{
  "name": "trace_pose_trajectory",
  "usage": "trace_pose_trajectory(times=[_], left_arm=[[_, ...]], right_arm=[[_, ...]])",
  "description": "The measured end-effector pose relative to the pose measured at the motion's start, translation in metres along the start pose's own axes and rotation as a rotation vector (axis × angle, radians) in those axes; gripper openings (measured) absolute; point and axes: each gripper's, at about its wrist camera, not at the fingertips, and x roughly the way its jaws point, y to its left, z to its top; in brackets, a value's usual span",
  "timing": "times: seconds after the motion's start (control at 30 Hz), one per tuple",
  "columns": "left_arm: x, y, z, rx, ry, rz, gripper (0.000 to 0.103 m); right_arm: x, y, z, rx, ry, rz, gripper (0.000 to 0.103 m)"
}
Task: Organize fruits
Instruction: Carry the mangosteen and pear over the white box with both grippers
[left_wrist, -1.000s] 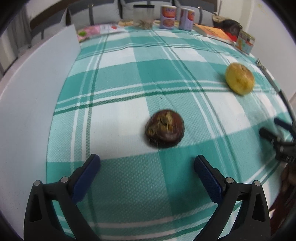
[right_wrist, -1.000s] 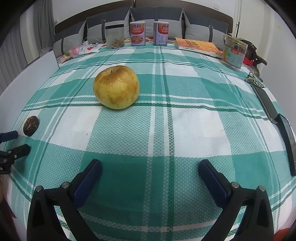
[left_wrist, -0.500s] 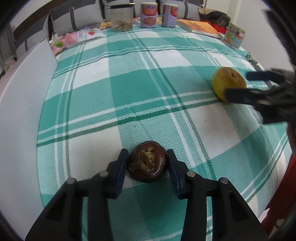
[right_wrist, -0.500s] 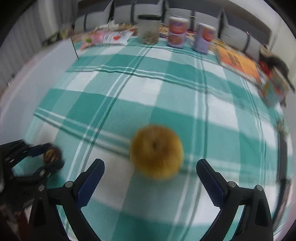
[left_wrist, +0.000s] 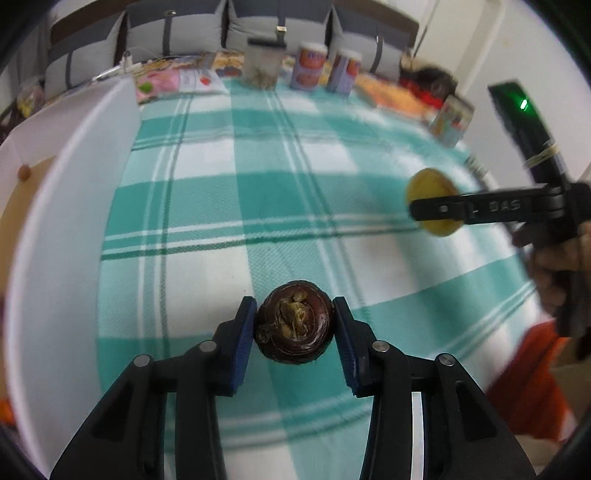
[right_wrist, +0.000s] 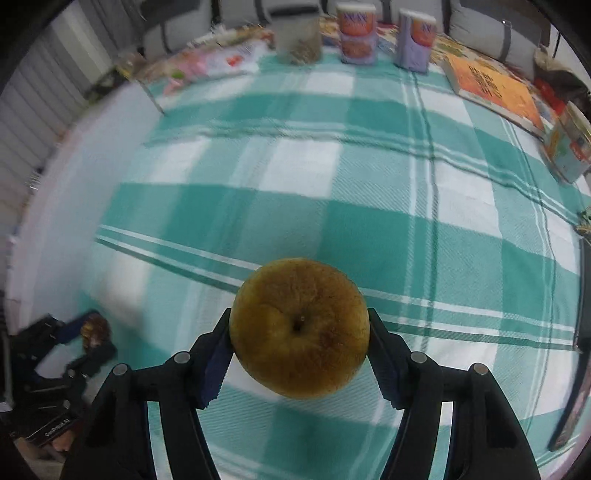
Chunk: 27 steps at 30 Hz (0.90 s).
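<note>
The left gripper (left_wrist: 294, 332) has its fingers (left_wrist: 242, 345) pinching a dark, round mangosteen (left_wrist: 293, 326), one blue pad pressed to each flank, stem cap facing the camera. The fruit appears to hang clear of the green checked tablecloth (left_wrist: 229, 192), though the lens bends the view too much to be sure of the gap.

The right gripper (right_wrist: 299, 347) is closing on a yellow-brown apple (right_wrist: 299, 326). The apple sits between the fingers (right_wrist: 218, 363), stem dimple up, and both pads look to be touching its sides at about the widest girth (from the left wrist view, only one black finger crosses in front of the fruit, so the far contact is hidden there).

Both fruits are over the near part of the counter, well apart from each other. No bowl or tray for them shows; a white board (left_wrist: 74, 177) stands along the left edge, and cans (right_wrist: 357, 33) and a book (right_wrist: 491, 88) line the far side.

To do this step well, I would let the right fingers finish seating before lifting further, since the apple is smooth and heavy and could roll out of a light grip. Keep both grippers pointing steeply down and the squeeze on the mangosteen gentle, since its shell may crack. Carry the two fruits level and well apart, so that the grippers do not collide.
</note>
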Motion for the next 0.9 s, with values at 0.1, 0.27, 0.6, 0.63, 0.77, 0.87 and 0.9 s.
trace_pose_trajectory(times=[0.1, 0.27, 0.6, 0.63, 0.77, 0.87, 0.9], left_arm=[[-0.056, 0.013, 0.008, -0.068, -0.067, -0.058, 0.042], [-0.145, 0.067, 0.028, -0.148, -0.185, -0.007, 0.042], [-0.131, 0.258, -0.01, -0.451, -0.012, 0.378, 0.042], [-0.122, 0.273, -0.017, -0.483, 0.025, 0.394, 0.042], [-0.1, 0.303, -0.033, -0.573, 0.101, 0.4, 0.043], [-0.094, 0.307, -0.034, -0.582, 0.128, 0.396, 0.045], [-0.094, 0.307, -0.034, -0.578, 0.127, 0.396, 0.049]], right_arm=[[-0.031, 0.028, 0.013, -0.03, -0.041, 0.099, 0.066], [-0.071, 0.131, 0.047, -0.168, -0.093, 0.295, 0.066], [-0.011, 0.365, 0.07, -0.541, -0.015, 0.369, 0.066], [0.003, 0.381, 0.069, -0.579, 0.005, 0.343, 0.066], [0.068, 0.417, 0.064, -0.673, 0.12, 0.22, 0.066], [0.102, 0.423, 0.06, -0.723, 0.171, 0.131, 0.067], [0.112, 0.424, 0.06, -0.73, 0.188, 0.115, 0.067]])
